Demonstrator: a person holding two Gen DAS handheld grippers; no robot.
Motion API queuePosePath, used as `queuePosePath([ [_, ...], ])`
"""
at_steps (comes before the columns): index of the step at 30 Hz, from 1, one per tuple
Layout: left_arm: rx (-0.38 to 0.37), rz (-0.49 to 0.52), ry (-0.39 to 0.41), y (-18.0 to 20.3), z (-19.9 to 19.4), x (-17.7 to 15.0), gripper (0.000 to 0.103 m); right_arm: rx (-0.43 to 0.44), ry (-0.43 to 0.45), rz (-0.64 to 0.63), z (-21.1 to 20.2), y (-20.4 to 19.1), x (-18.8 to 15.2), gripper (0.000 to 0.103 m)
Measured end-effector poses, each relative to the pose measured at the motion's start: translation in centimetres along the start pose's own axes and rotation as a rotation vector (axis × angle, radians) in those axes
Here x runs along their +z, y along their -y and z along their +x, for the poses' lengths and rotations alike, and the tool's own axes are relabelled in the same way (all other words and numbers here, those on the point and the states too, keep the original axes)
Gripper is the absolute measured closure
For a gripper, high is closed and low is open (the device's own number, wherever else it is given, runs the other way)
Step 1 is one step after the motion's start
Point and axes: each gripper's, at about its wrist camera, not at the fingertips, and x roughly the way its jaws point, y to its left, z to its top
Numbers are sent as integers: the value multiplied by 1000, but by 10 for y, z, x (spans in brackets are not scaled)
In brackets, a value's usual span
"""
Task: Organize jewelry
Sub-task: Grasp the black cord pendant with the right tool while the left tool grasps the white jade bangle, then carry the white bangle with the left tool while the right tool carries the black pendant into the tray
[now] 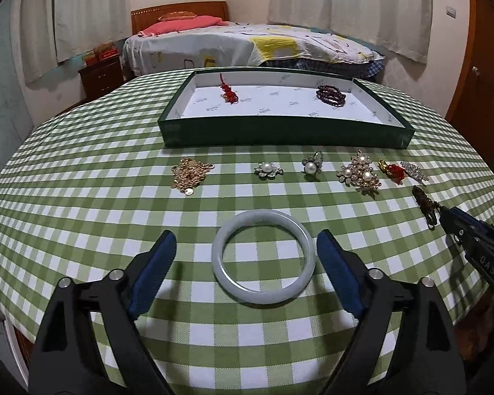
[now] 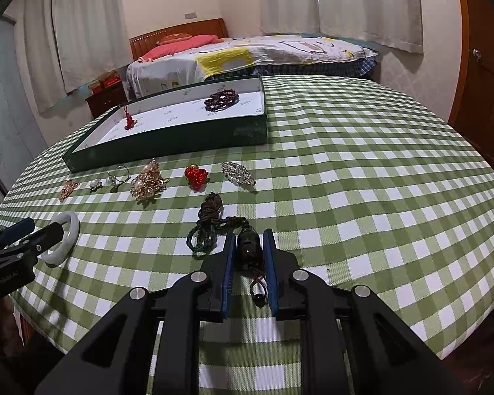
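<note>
- We see two pieces already inside the green tray [image 1: 286, 138]; seven lie before it.
- Our left gripper [image 1: 247, 250] gapes around the jade bangle [image 1: 263, 256].
- Our right gripper [image 2: 249, 247] pinches the dark corded pendant [image 2: 247, 245].

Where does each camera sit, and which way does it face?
Left wrist: on the left tongs, looking across the checked table toward the green tray and bed; its open blue fingers flank the pale bangle, and the right tongs enter at right.
Right wrist: on the right tongs, facing the same way; its fingers are closed on a dark pendant with a cord, and the left tongs show at left.
Shared: tray, bangle, pendant cord, red knot, brooches.
</note>
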Motion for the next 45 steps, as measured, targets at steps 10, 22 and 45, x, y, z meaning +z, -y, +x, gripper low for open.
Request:
queuePosePath([
  [10, -6, 13, -31, 3, 16, -5, 13, 0, 0, -1, 0, 0, 0, 85],
  [22, 3, 31, -8, 5, 9, -5, 34, 6, 19, -24, -4, -8, 2, 85],
  [45, -47, -6, 222, -13, -8, 114, 34, 166, 242, -79, -10, -55, 123, 85],
])
